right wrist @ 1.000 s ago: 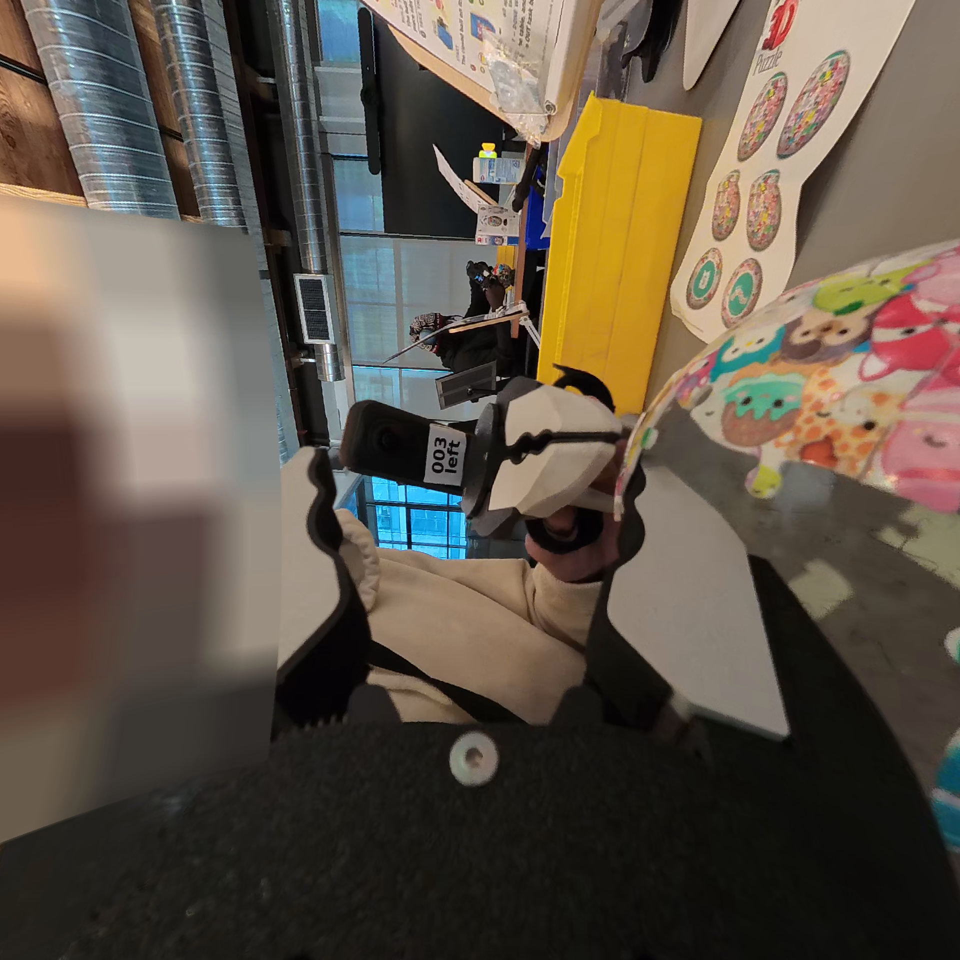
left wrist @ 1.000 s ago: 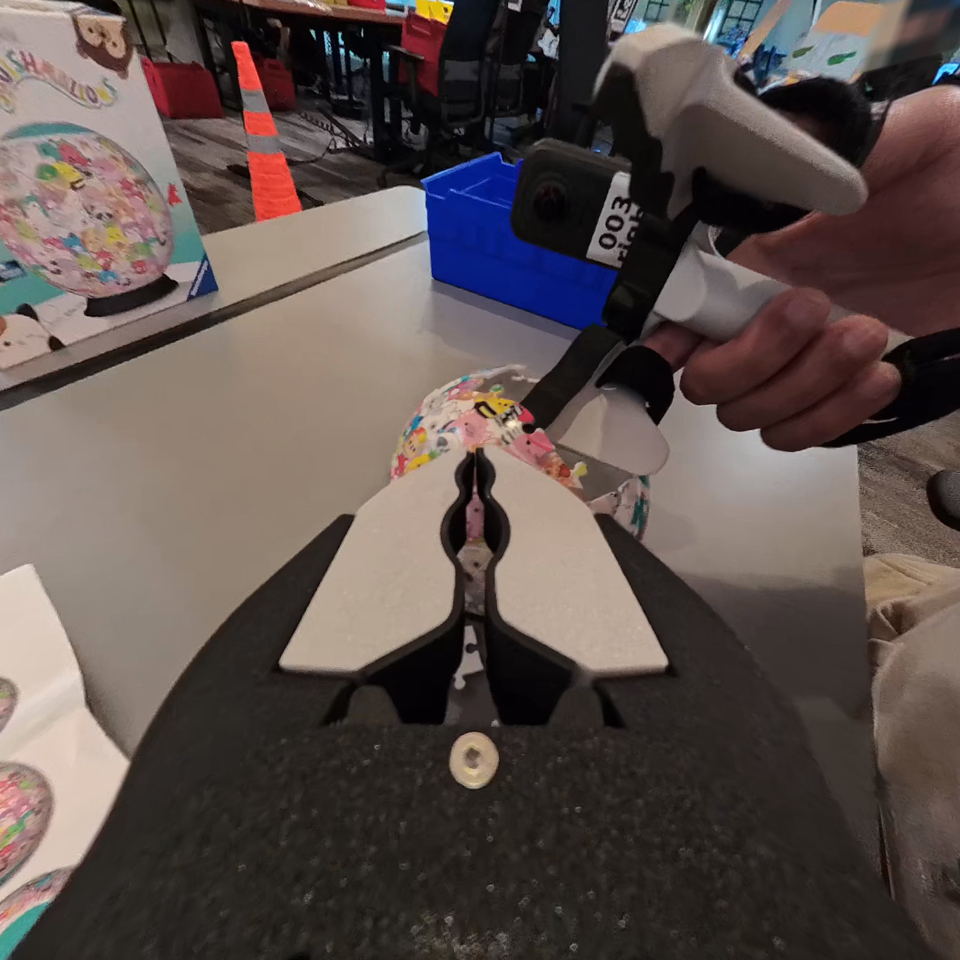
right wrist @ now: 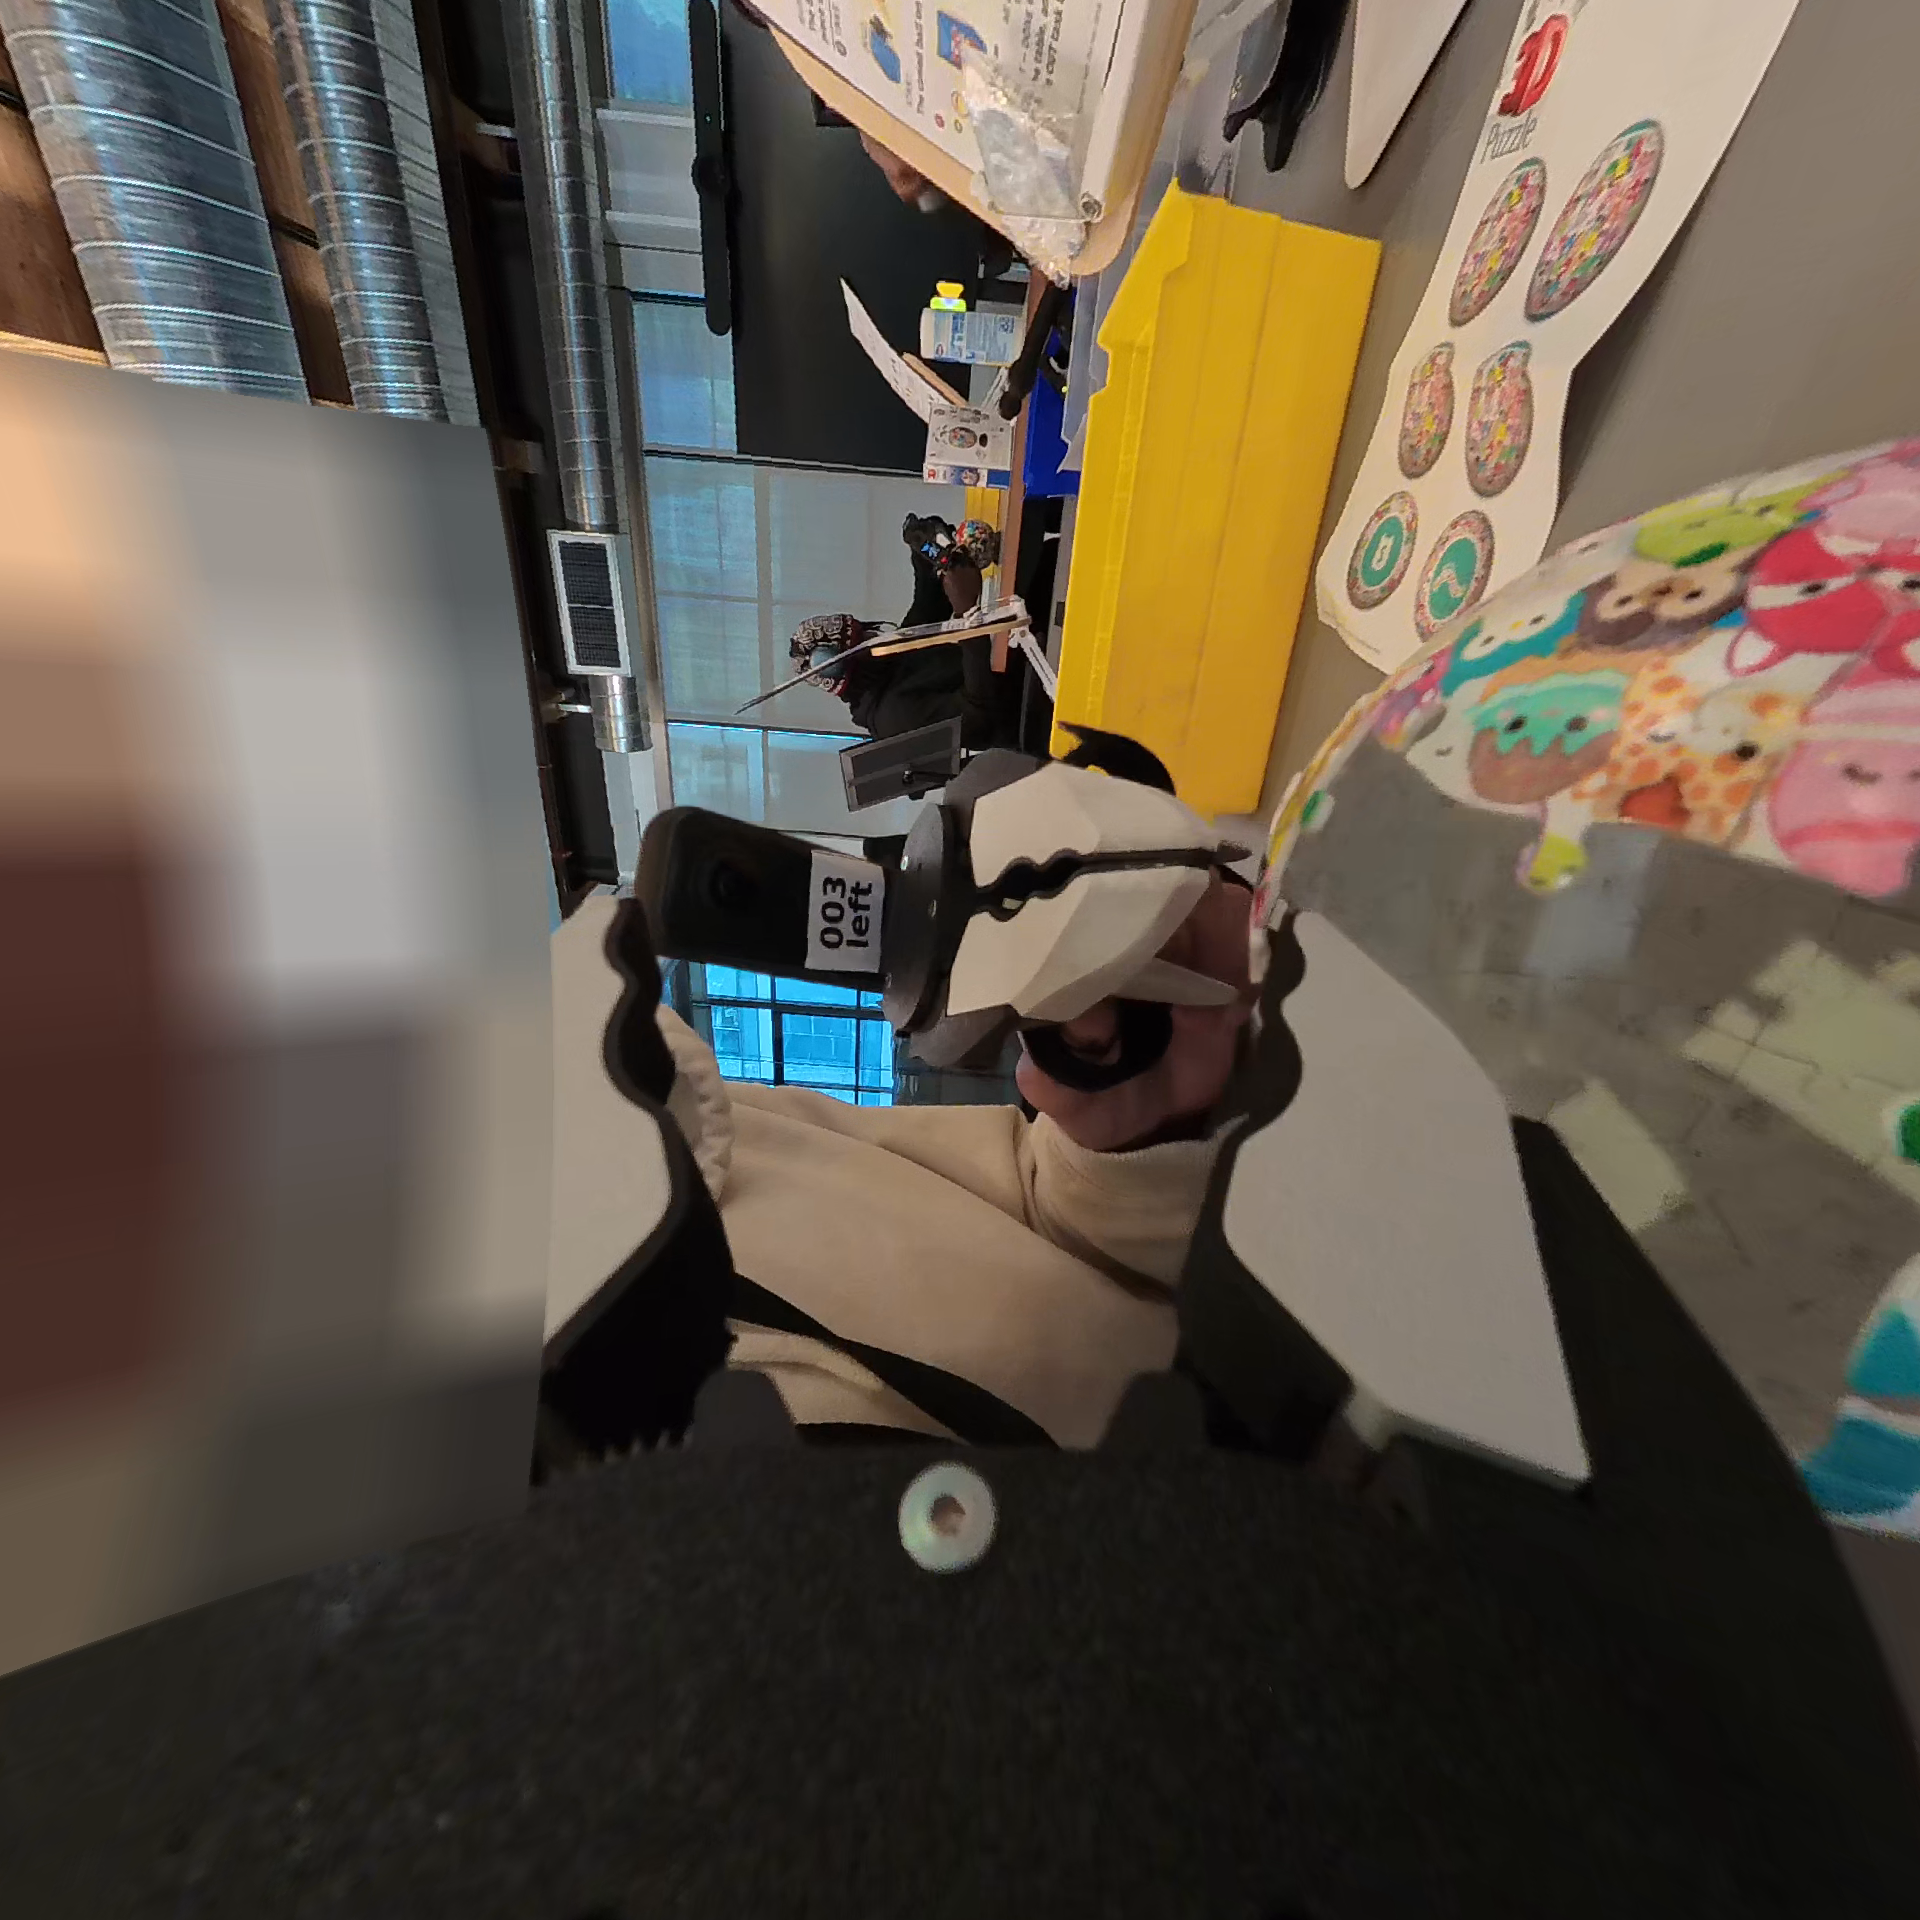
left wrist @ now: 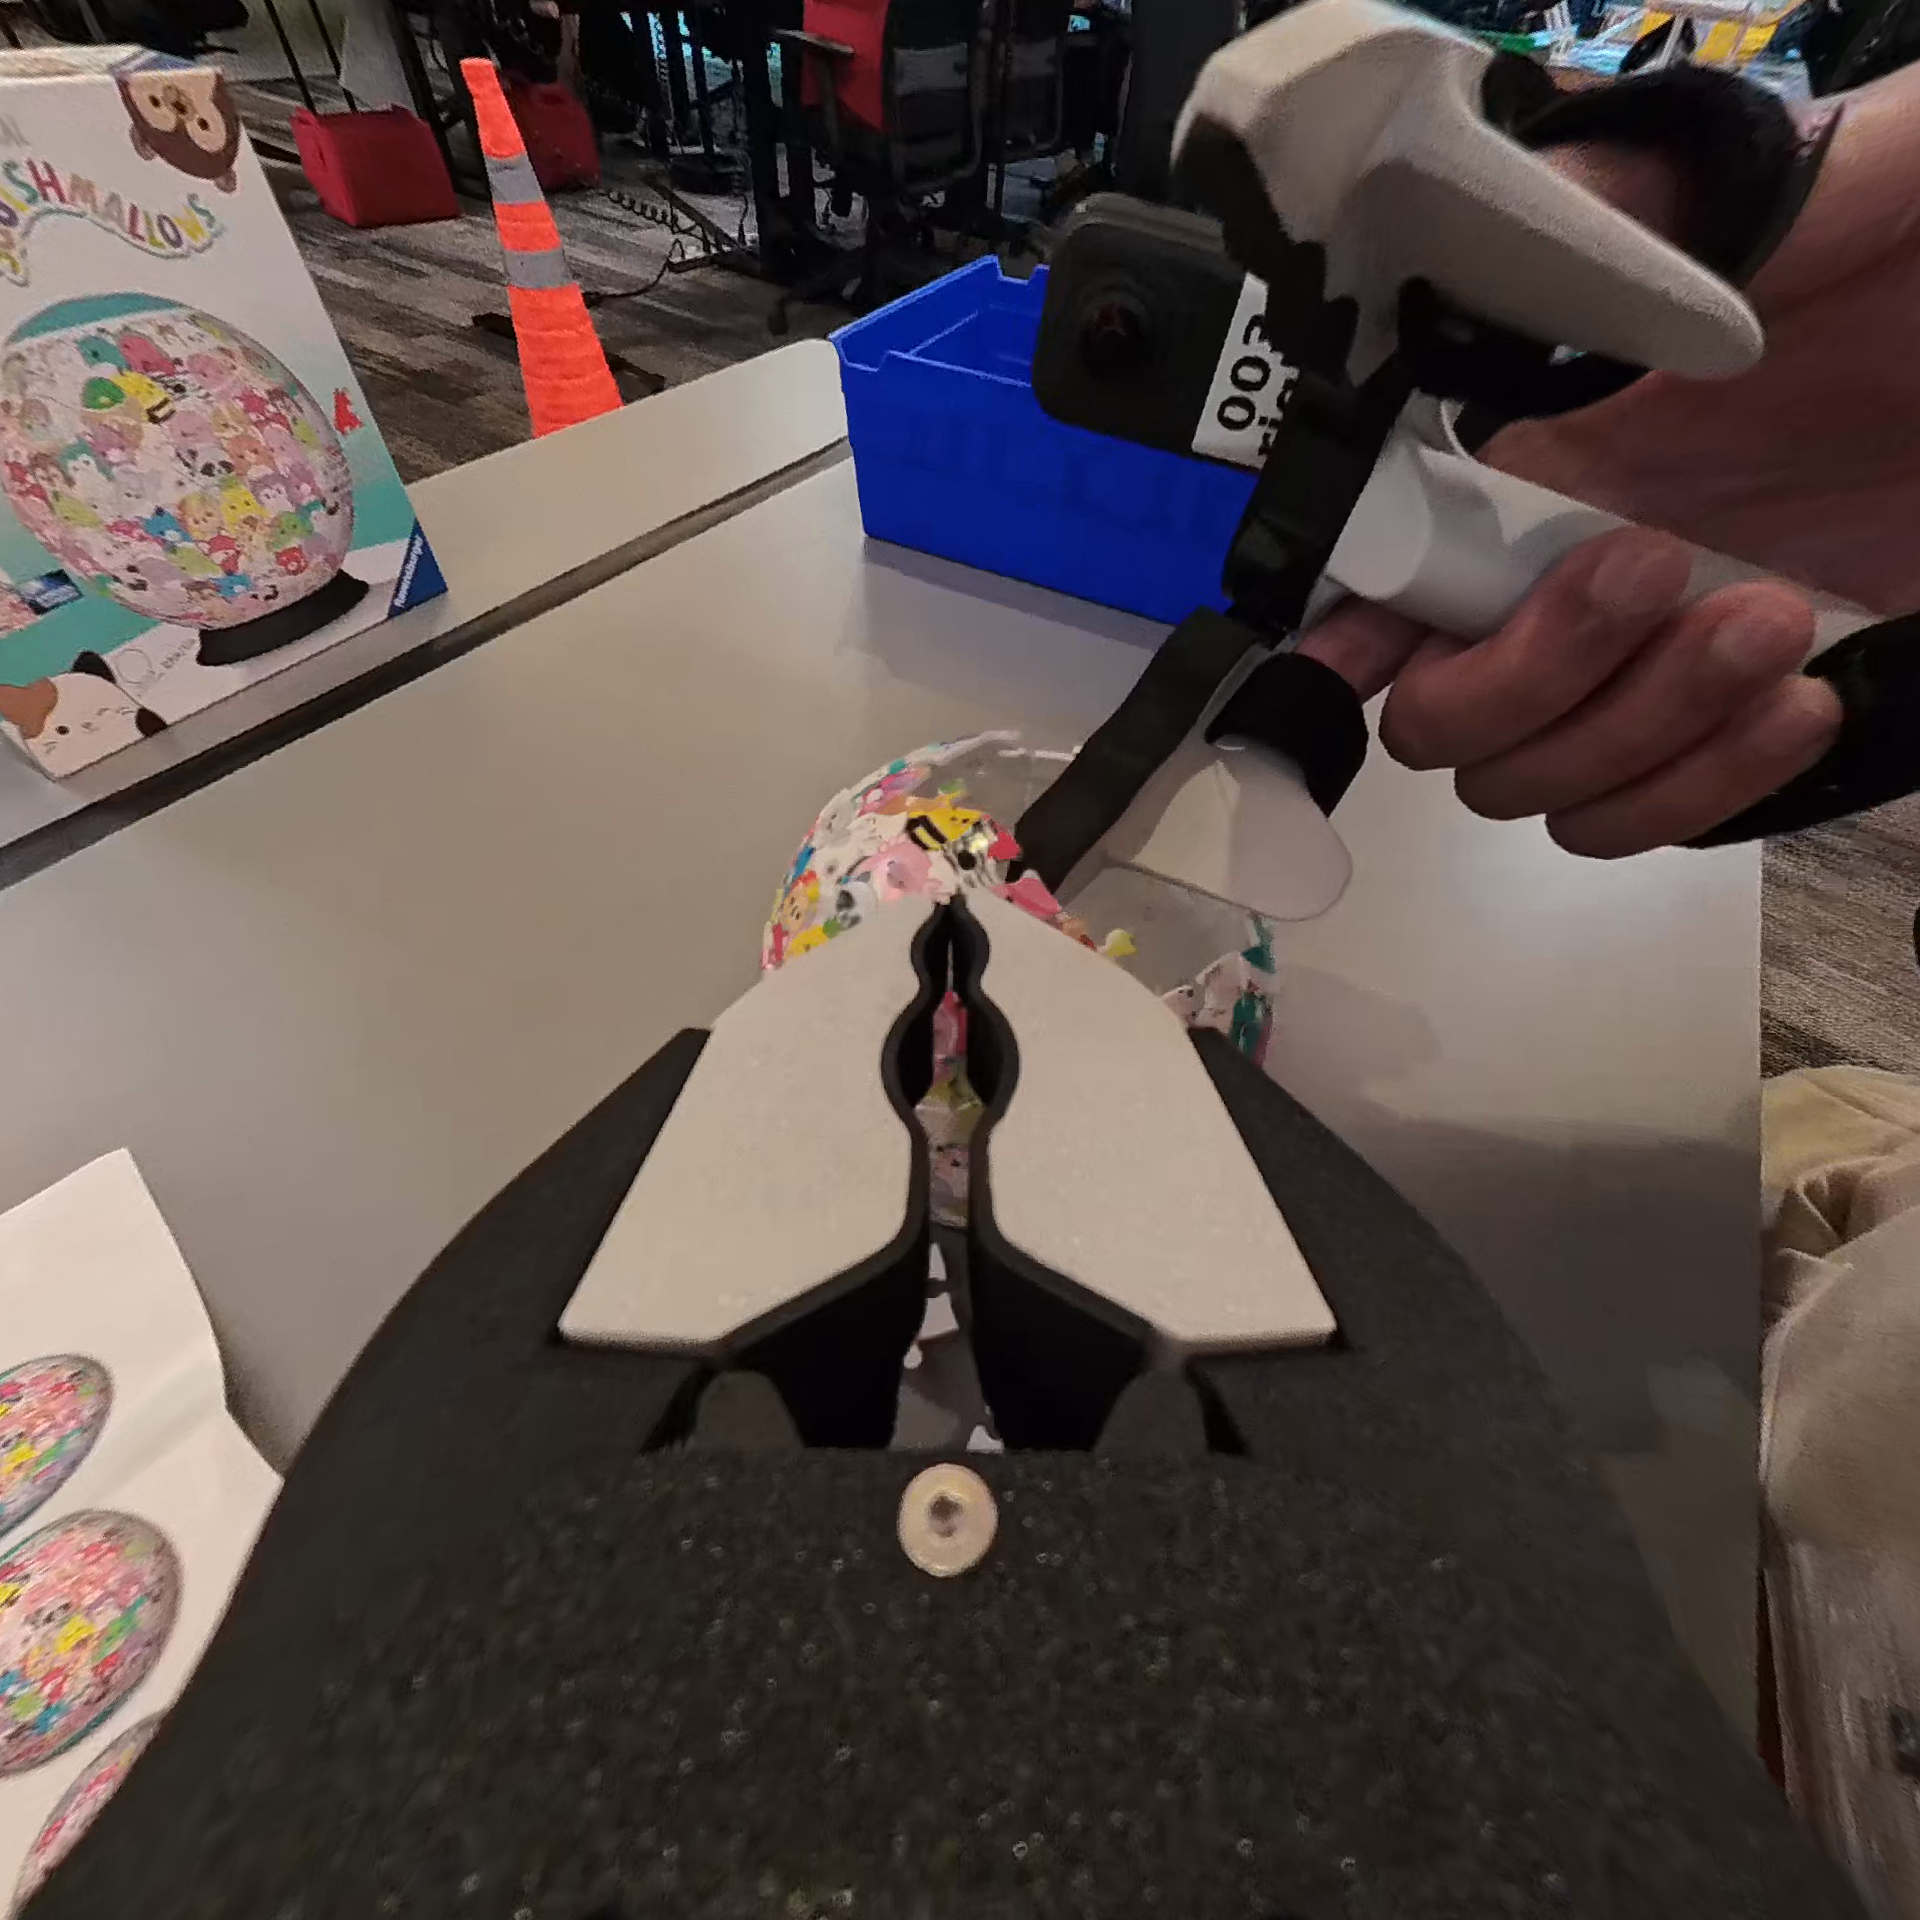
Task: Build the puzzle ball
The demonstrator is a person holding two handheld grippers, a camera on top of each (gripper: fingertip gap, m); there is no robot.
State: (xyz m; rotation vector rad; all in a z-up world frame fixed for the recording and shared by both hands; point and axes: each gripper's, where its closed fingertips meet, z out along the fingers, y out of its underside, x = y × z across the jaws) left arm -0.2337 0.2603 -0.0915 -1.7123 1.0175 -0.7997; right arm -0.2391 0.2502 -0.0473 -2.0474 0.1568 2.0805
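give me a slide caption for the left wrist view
Left gripper shut on the half-built puzzle ball while the right gripper reaches into its open top.

One half-built puzzle ball (left wrist: 914,862). Two claws: left claw (left wrist: 951,920), right claw (left wrist: 1164,862). One blue bin (left wrist: 997,457), one yellow bin (right wrist: 1205,488). One puzzle box (left wrist: 177,416). One orange cone (left wrist: 535,270). One printed sheet (right wrist: 1507,312).

Left gripper (left wrist: 951,914) pinched closed; right gripper (right wrist: 951,997) spread wide.
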